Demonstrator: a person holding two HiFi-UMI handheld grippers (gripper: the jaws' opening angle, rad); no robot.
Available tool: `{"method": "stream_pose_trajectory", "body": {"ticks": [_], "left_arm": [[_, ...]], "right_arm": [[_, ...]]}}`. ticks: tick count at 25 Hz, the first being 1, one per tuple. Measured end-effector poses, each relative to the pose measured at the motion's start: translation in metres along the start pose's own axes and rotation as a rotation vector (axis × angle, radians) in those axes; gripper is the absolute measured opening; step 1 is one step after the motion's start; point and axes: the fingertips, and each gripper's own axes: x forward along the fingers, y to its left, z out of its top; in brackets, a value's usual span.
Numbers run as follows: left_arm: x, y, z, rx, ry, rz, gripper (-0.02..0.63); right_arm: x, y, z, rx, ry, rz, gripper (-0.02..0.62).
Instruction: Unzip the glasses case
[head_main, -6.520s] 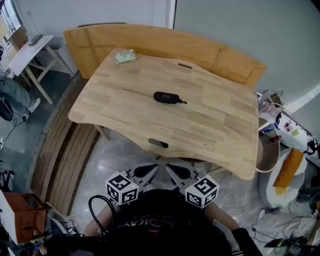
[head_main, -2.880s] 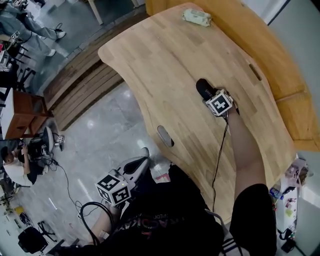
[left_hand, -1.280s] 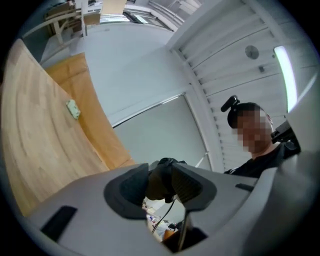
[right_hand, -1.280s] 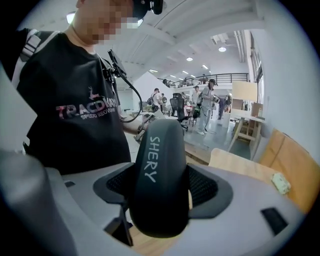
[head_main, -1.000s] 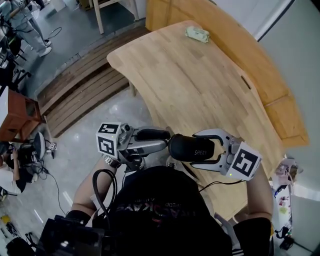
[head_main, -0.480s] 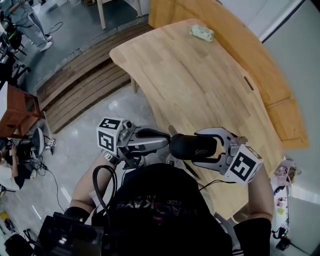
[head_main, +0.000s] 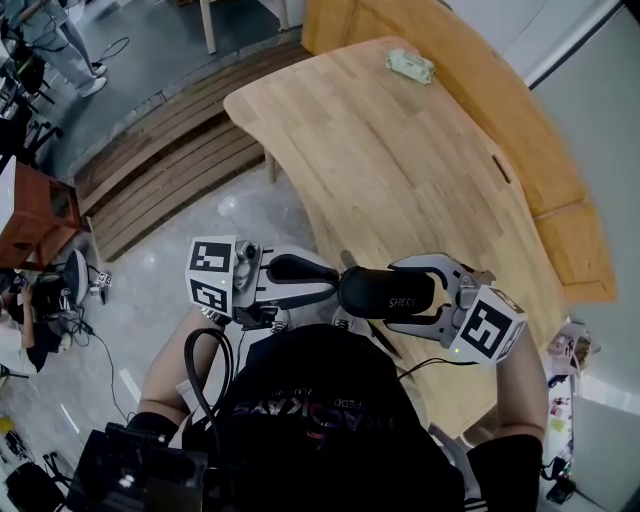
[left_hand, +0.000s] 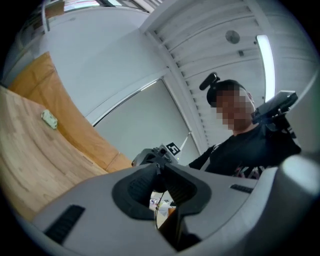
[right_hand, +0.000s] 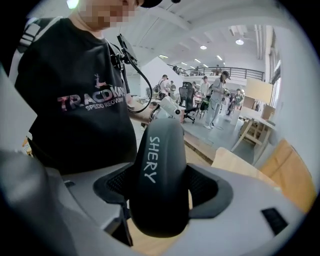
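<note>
The black glasses case (head_main: 390, 293), printed SHERY, is held in the air in front of the person's chest, off the table. My right gripper (head_main: 402, 292) is shut across its middle, and the case (right_hand: 159, 175) fills the right gripper view between the pads (right_hand: 202, 187). My left gripper (head_main: 332, 279) meets the case's left end. Its jaws have just been closing and now pinch a thin black zipper pull (left_hand: 157, 202) between the fingertips (left_hand: 150, 172). The zipper itself is hidden.
The curved wooden table (head_main: 400, 160) lies ahead with a green-white packet (head_main: 411, 66) at its far end. A wooden bench (head_main: 560, 210) runs behind it. Wooden slats (head_main: 150, 165) and a red-brown box (head_main: 25, 215) are on the floor at the left.
The left gripper has rolled, its marker cube now showing two faces, and its jaws have closed at the case's left end. The right gripper and case stay put.
</note>
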Motion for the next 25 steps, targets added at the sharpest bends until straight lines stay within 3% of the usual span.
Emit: {"method": "stream_pose_trajectory", "body": {"ticks": [7,11,17,25], "left_arm": [[-0.002,-0.008,-0.005,0.207,0.147,0.043,0.101],[-0.004,-0.002,-0.019,0.235,0.184,0.072,0.117],[0.001,-0.001,-0.027,0.197,0.049,0.087,0.120],[-0.001,-0.019,-0.020,0.187,-0.037,0.017,0.121]], "right_arm": [[-0.002,0.013,0.001,0.125,-0.030,0.167,0.345],[-0.010,0.023,0.007,0.234,-0.099,0.282,0.345],[-0.014,0.032,0.018,0.366,-0.100,0.356,0.339],[-0.020,0.039,0.035,0.569,-0.129,0.560,0.339]]}}
